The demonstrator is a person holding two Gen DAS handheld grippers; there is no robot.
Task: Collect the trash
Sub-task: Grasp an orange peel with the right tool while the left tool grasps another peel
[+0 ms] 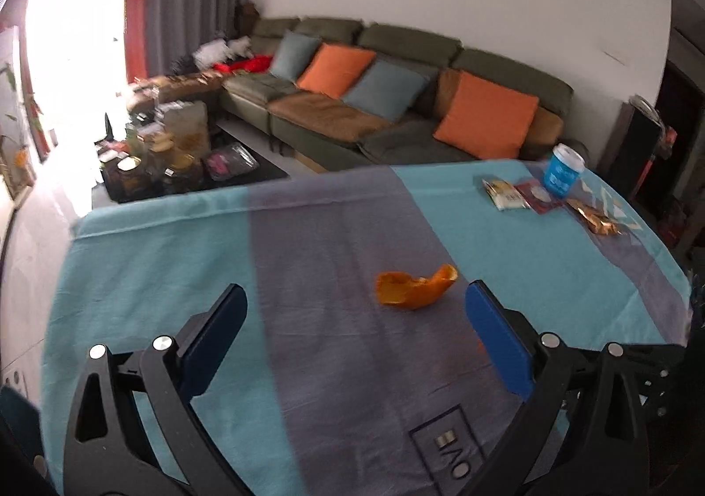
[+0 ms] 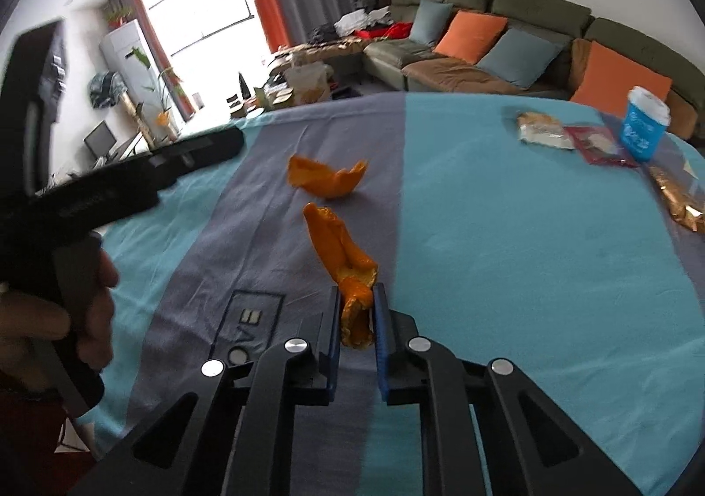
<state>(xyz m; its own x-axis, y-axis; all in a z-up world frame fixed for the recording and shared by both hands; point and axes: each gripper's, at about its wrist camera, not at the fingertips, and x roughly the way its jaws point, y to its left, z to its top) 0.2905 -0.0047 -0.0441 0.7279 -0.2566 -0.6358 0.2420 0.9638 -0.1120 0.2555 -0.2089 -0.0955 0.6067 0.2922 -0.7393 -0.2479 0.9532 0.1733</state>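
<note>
Gold wrapper [image 2: 678, 198] cut off by the right edge

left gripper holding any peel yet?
No. The left gripper is open over the tablecloth, and the orange peel lies loose ahead of its fingers.

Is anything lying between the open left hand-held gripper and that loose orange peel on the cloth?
Nothing visible: only bare tablecloth lies between the left hand-held gripper and the orange peel.
</note>
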